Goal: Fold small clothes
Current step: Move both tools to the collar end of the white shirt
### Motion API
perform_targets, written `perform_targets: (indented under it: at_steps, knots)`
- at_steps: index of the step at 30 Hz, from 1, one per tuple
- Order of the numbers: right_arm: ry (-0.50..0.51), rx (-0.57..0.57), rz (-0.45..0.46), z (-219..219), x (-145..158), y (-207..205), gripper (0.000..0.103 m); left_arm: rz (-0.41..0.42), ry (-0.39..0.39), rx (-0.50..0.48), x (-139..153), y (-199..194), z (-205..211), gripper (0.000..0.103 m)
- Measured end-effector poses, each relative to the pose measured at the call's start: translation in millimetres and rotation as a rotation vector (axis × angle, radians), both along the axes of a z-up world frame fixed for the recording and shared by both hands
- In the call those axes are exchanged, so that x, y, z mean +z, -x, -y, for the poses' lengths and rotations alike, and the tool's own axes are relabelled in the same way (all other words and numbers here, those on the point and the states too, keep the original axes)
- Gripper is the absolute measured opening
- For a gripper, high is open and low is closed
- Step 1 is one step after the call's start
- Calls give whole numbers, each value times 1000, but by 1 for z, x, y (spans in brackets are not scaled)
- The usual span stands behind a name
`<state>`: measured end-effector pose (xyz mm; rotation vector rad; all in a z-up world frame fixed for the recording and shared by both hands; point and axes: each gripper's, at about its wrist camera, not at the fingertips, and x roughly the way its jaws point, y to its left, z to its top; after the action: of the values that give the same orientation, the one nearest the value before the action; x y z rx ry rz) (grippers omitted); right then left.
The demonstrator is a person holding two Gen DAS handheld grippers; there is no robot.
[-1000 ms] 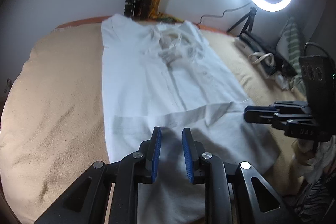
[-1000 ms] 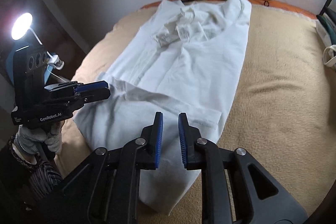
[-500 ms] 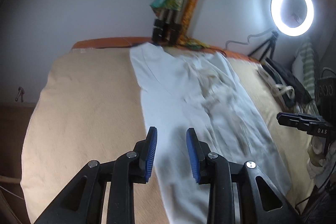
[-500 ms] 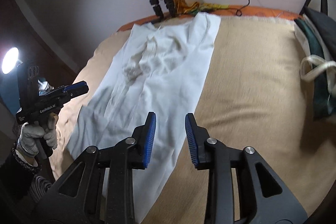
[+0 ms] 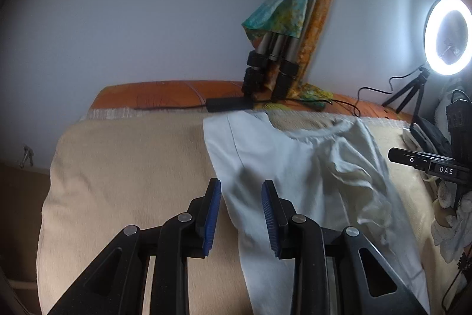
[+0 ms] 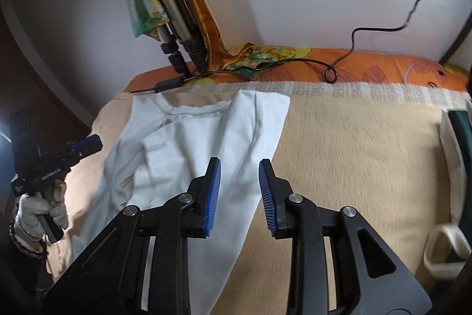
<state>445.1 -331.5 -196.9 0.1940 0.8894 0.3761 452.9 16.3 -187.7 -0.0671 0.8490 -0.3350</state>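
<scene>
Your left gripper (image 5: 241,214) hovers with its blue-padded fingers spread wide and holding nothing, above the left edge of the white shirt (image 5: 298,176). Your right gripper (image 6: 239,194) hovers likewise parted and unloaded over the shirt's right edge. The shirt lies lengthwise on the beige blanket (image 6: 354,155), collar toward the wall, its middle rumpled. A ring light (image 5: 448,36) glows at right.
</scene>
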Motion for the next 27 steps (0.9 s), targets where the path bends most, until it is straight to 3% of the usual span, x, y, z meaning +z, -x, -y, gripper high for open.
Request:
perform_targets:
  at_steps: [10, 12, 14, 18, 20, 27]
  knots:
    - [89, 40, -26, -16, -18, -44, 26, -16, -112, -20, -27, -41, 23, 29]
    - [114, 54, -25, -20, -17, -46, 26, -19, -123, -20, -31, -46, 26, 35]
    - [115, 71, -27, -19, -15, -45, 26, -26, -112, -18, -29, -48, 24, 38]
    - [-32, 66, -18, 6, -8, -38, 26, -16, -82, 13, -24, -52, 8, 46]
    - [-38, 15, -12, 21, -7, -38, 35, -19, -64, 49, -23, -59, -4, 48]
    - [-126, -49, -98, 50, -30, -59, 35, -87, 45, 34, -29, -90, -5, 50]
